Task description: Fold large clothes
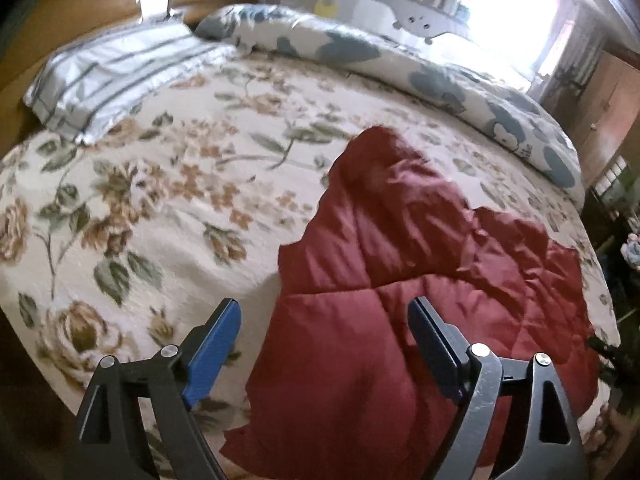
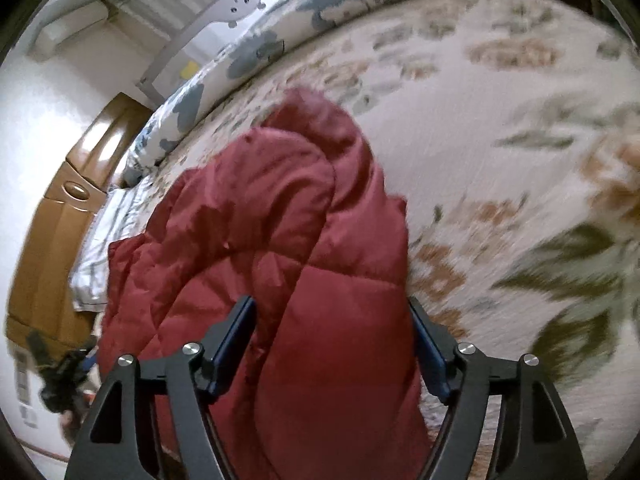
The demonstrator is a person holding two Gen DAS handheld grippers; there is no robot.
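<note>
A dark red quilted puffer garment lies rumpled on a floral bedspread, reaching the near edge of the bed. My left gripper is open just above its near part, the blue pads wide apart and holding nothing. In the right wrist view the same red garment is bunched in a thick fold. My right gripper is open, with the padded fold lying between its two fingers; the pads do not pinch it.
A striped pillow lies at the far left by a wooden headboard. A rolled white-and-blue duvet runs along the bed's far side under a bright window. A grey bed rail stands behind the duvet.
</note>
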